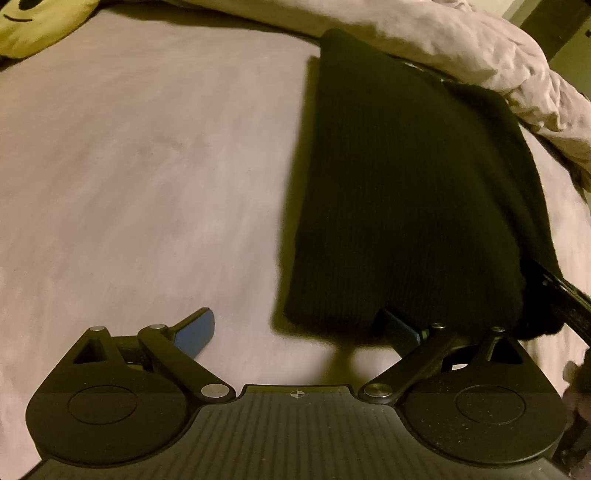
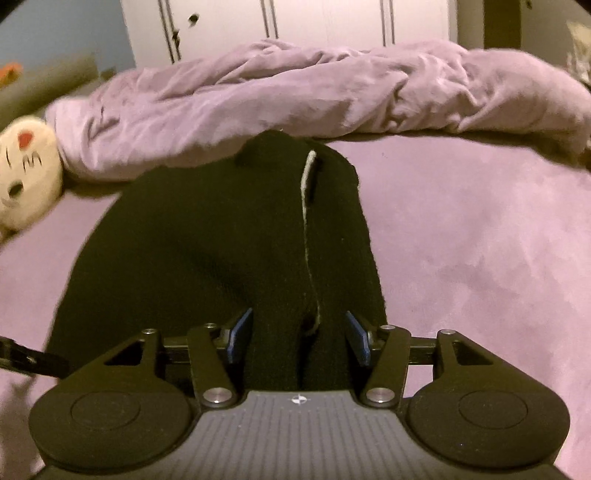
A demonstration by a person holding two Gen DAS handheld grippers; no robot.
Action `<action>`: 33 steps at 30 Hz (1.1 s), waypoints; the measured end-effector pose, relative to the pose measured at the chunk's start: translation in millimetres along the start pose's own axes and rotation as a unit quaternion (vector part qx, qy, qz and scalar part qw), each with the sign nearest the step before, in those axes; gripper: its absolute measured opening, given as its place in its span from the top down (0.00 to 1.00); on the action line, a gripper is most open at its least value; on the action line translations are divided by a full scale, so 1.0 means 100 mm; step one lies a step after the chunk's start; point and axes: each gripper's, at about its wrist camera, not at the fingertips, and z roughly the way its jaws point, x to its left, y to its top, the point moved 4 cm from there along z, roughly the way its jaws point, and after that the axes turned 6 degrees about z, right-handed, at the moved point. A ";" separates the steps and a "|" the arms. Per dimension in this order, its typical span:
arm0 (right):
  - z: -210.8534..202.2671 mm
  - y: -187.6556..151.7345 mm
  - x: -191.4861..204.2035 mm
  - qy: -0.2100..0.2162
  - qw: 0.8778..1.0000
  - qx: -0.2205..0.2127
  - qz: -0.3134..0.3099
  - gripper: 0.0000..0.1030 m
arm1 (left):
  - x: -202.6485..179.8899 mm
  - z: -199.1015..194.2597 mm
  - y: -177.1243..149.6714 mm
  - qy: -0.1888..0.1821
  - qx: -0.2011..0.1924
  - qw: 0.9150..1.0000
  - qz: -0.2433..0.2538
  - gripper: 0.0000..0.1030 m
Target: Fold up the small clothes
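A bed [image 2: 480, 240] covered in a pale lilac sheet is filling both views, with a crumpled lilac blanket [image 2: 295, 88] bunched along its far side and white wardrobe doors [image 2: 295, 22] standing behind. A cream plush toy [image 2: 26, 173] with a drawn face is lying at the left edge of the right wrist view, and a yellow plush [image 1: 40, 22] is peeking into the top left corner of the left wrist view.

The black ribbed garment [image 2: 221, 236] is lying on the sheet in front of the blanket, folded lengthwise, with a thin white seam line [image 2: 308, 206] running down it.

The left gripper [image 1: 299, 332] is pointing steeply down at the bed with its jaws spread wide. Its blue-padded left finger [image 1: 195, 328] is sitting over bare sheet, while the other finger is tucked under the near edge of the garment [image 1: 406, 192], which is draping over it. Nothing is being pinched between them.

The right gripper [image 2: 299, 336] is sitting low over the near end of the garment with its jaws about half open. A raised ridge of black fabric is lying between the two blue pads [image 2: 240, 336], and small gaps are showing on both sides, so the pads are not pressing on the cloth. A black part of the other tool [image 2: 22, 356] is entering at the left edge.
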 end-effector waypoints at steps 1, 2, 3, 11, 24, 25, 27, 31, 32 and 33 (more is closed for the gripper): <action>0.03 0.00 0.02 -0.006 1.000 0.002 -0.008 0.45 | 0.01 0.00 -0.01 0.001 0.000 1.000 0.001 0.04; 0.06 0.00 0.03 -0.010 1.000 0.000 -0.016 0.41 | 0.01 0.01 -0.03 0.002 0.001 1.000 0.001 0.04; 0.09 0.01 0.02 -0.014 1.000 -0.002 -0.021 0.39 | 0.02 0.01 -0.04 0.003 0.003 1.000 -0.001 0.04; -0.12 -0.07 -0.01 -0.015 1.000 -0.010 0.005 0.26 | 0.08 -0.01 -0.25 0.013 -0.003 1.000 0.009 0.04; -0.38 -0.82 -0.02 -0.007 0.996 -0.044 0.081 0.10 | -0.07 0.05 -0.51 0.043 -0.123 0.991 0.037 0.02; -0.38 -0.85 -0.03 -0.011 0.995 -0.051 0.082 0.05 | -0.09 0.06 -0.54 0.046 -0.133 0.989 0.047 0.01; -0.40 -0.89 -0.02 -0.014 0.994 -0.070 0.081 0.04 | -0.13 0.07 -0.60 0.056 -0.148 0.985 0.061 0.01; -0.46 -0.96 -0.03 -0.005 0.992 -0.081 0.097 0.04 | -0.18 0.03 -0.79 0.060 -0.183 0.978 0.079 0.01; -0.50 -0.98 -0.02 -0.006 0.991 -0.082 0.103 0.04 | -0.18 0.01 -0.84 0.059 -0.189 0.977 0.077 0.01; -0.54 -1.02 0.00 -0.009 0.991 -0.081 0.109 0.04 | -0.18 -0.02 -0.90 0.055 -0.192 0.977 0.074 0.01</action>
